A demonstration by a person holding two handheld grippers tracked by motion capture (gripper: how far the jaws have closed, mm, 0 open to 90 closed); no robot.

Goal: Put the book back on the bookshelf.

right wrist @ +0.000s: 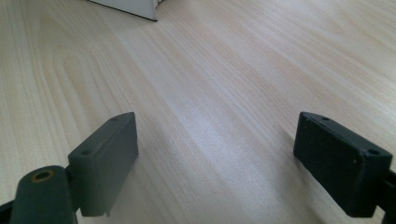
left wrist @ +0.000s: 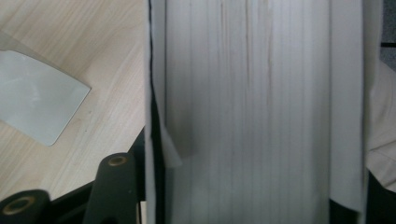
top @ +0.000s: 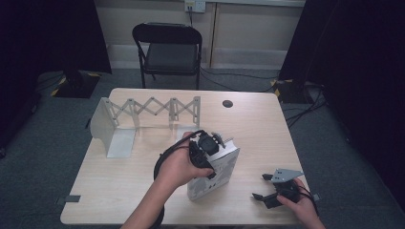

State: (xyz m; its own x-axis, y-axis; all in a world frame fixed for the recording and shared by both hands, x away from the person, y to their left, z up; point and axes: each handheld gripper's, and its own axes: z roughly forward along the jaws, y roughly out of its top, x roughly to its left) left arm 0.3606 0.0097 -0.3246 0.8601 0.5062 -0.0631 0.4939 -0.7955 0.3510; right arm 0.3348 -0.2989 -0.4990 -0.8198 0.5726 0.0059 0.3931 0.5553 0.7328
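The pale wooden table [top: 119,191] carries a white expanding book rack with a scissor-lattice back and two metal end plates [top: 143,117], standing open at the far left. Nearer the person, a thick white book with a grey-patterned cover [top: 222,174] stands tilted on its lower edge, well apart from the rack.

The left gripper [top: 206,145] sits down over the top of that book. In the left gripper view the page block [left wrist: 252,112] runs straight up between the jaws, the left black finger [left wrist: 112,186] lying just beside the cover; whether the pads press on it I cannot tell, since the contact itself is hidden and the right finger is out of sight behind the pages. One rack end plate [left wrist: 39,102] lies off to the left of that finger.

The right gripper [top: 267,191] rests low on the table near the front right corner, its fingers [right wrist: 105,158] spread wide with only bare wood between them, and the book's corner [right wrist: 128,7] far ahead.

I judge this the carrying step: the book is likely bound for the rack, which calls for keeping it upright and moving it left between the end plates.
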